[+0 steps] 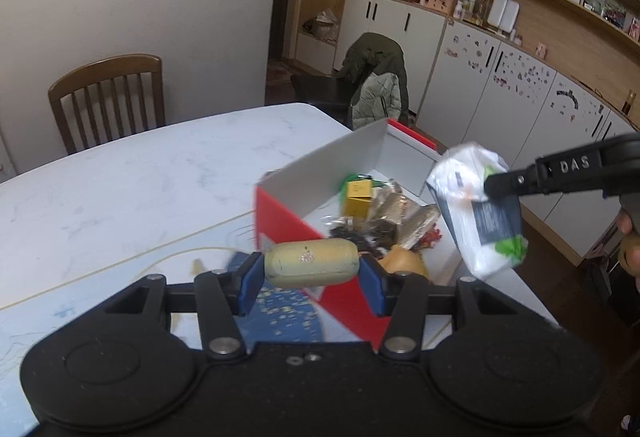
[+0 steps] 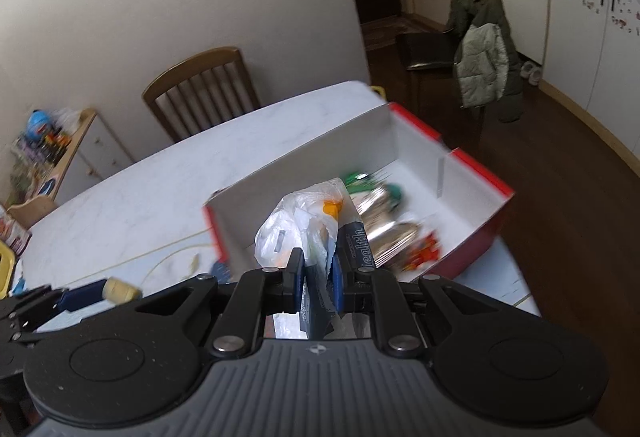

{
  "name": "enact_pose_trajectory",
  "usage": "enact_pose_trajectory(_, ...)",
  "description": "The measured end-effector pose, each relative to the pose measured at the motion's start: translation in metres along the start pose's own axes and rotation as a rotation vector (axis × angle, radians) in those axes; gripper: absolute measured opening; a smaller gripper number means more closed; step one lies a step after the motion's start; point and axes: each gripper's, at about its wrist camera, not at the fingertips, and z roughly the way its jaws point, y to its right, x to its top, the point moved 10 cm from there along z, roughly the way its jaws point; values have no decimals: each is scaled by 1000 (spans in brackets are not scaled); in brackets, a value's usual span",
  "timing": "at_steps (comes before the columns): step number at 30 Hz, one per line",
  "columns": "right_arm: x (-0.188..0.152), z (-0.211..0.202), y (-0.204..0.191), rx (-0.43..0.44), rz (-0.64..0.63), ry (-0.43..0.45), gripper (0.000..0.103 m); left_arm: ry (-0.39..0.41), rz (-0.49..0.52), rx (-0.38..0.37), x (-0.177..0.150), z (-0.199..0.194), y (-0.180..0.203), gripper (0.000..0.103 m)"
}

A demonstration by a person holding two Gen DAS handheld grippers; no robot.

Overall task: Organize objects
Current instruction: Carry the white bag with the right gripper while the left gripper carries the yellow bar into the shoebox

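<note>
My left gripper [image 1: 311, 275] is shut on a pale yellow-green cylinder [image 1: 311, 263], held crosswise just in front of a red box with a white inside [image 1: 280, 219]. The box holds several small items: a yellow carton [image 1: 358, 199], shiny wrappers [image 1: 394, 211], an orange round thing [image 1: 404, 263]. My right gripper [image 2: 318, 283] is shut on a white and dark plastic packet [image 2: 308, 225], hanging above the near end of the red box [image 2: 476, 245]. In the left wrist view that packet [image 1: 478, 209] hangs over the box's right side, with the right gripper [image 1: 494, 186] on it.
The box stands on a white marble table [image 1: 140, 189] near its right edge. A wooden chair [image 1: 108, 97] stands behind the table, a jacket-draped chair [image 1: 376, 77] beyond. A low shelf with clutter [image 2: 48, 149] is at far left. Cabinets [image 1: 500, 85] line the right wall.
</note>
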Motion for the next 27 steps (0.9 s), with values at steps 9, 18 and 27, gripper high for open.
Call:
enact_pose_trajectory(9,40,25,48,-4,-48,3,14,-68,13,16,12,49,46,50)
enact_pose_trajectory(18,73,70,72,20,-85,-39,14,-103,40,62,32,98,73,50)
enact_pose_trajectory(27,62,117,70,46,-141,-134,14,-201,20,120,26,148,77,50)
